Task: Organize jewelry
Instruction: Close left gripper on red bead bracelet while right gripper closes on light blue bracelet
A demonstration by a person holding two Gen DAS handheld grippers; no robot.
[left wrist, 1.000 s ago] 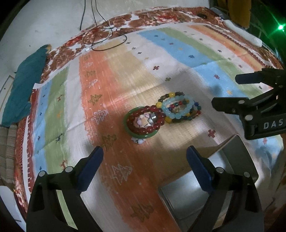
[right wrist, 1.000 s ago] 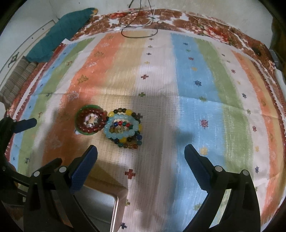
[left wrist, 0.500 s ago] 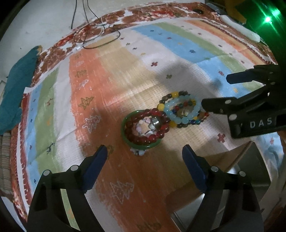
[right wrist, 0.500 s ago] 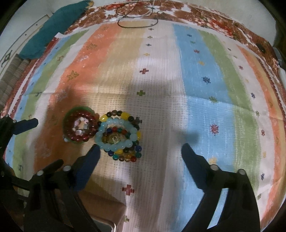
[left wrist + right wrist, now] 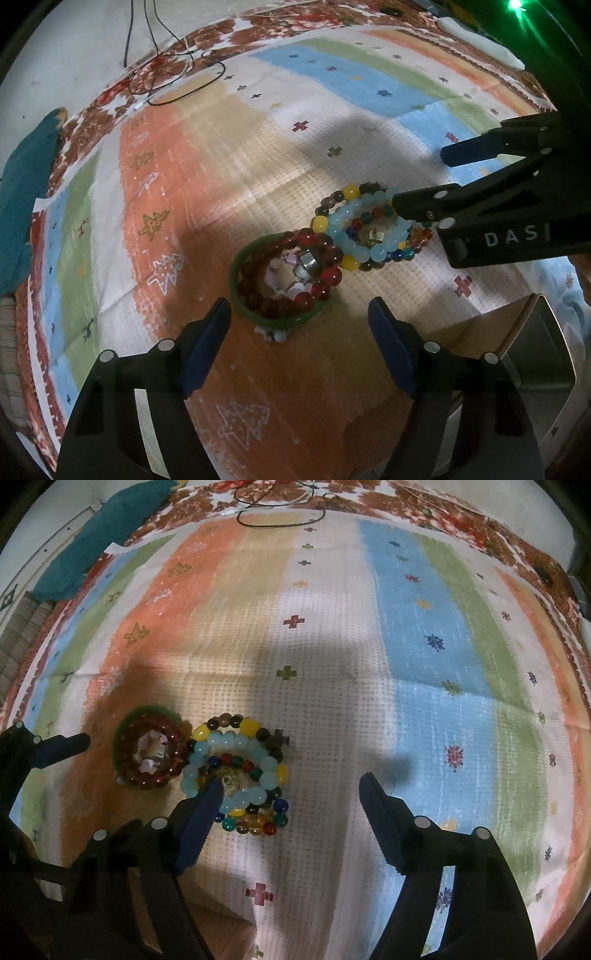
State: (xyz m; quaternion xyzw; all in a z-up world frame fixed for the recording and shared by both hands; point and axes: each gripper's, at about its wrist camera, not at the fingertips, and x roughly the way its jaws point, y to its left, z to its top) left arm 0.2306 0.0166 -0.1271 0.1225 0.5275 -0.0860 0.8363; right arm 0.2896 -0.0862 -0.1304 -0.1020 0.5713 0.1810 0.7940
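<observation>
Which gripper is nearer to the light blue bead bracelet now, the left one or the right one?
Right. The right gripper has one fingertip over the light blue bead bracelet. The left gripper is open beside the green bangle, apart from it.

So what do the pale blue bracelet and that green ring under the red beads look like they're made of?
The pale blue bracelet looks like translucent glass or polished stone beads: round, milky, glossy. The green bangle seems a solid, smooth ring, perhaps jade or glass; I cannot tell which.
</observation>
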